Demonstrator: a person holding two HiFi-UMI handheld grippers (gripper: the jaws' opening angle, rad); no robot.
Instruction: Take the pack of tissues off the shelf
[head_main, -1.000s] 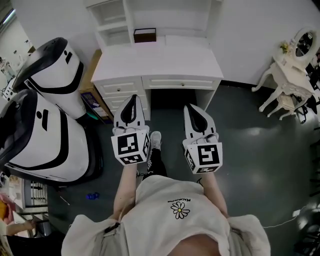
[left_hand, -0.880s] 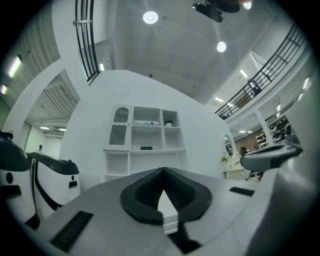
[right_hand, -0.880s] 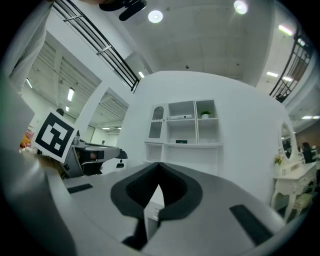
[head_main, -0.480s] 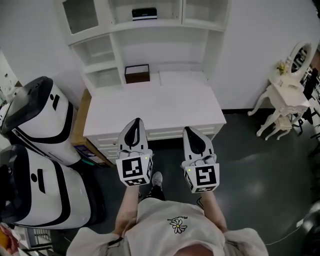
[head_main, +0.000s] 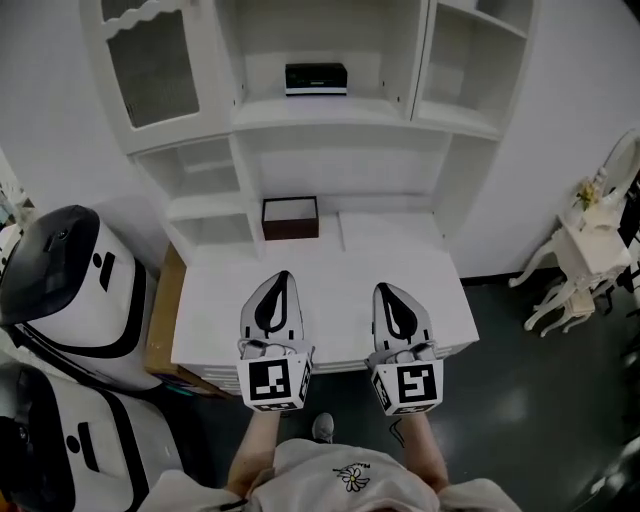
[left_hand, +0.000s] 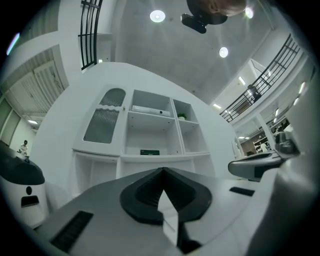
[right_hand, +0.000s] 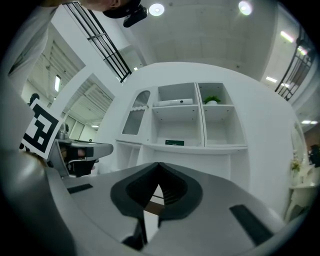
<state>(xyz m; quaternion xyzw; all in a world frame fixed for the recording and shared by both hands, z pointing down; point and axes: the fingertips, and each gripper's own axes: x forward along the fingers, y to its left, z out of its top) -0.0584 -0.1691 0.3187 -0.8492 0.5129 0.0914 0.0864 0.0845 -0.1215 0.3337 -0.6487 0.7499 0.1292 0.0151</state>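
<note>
The pack of tissues (head_main: 316, 78) is a dark flat pack lying on the middle shelf (head_main: 330, 110) of a white hutch, high above the desk top (head_main: 330, 270). It also shows small and far off in the left gripper view as the tissue pack (left_hand: 149, 152), and in the right gripper view as the pack (right_hand: 174, 143). My left gripper (head_main: 281, 277) and right gripper (head_main: 390, 288) hover side by side over the desk's front part, both pointing at the hutch. Both are shut with nothing in them, well short of the pack.
A brown open box (head_main: 290, 217) sits at the back of the desk, under the shelf. A glass-door cabinet (head_main: 150, 65) flanks the shelf on the left. Two large white machines (head_main: 60, 290) stand left of the desk, and a small white vanity table (head_main: 590, 250) stands at the right.
The view has tipped upward and closer to the hutch, bringing the upper shelf and pack to the frame's middle. Both grippers now hang over the desk top instead of the floor.
</note>
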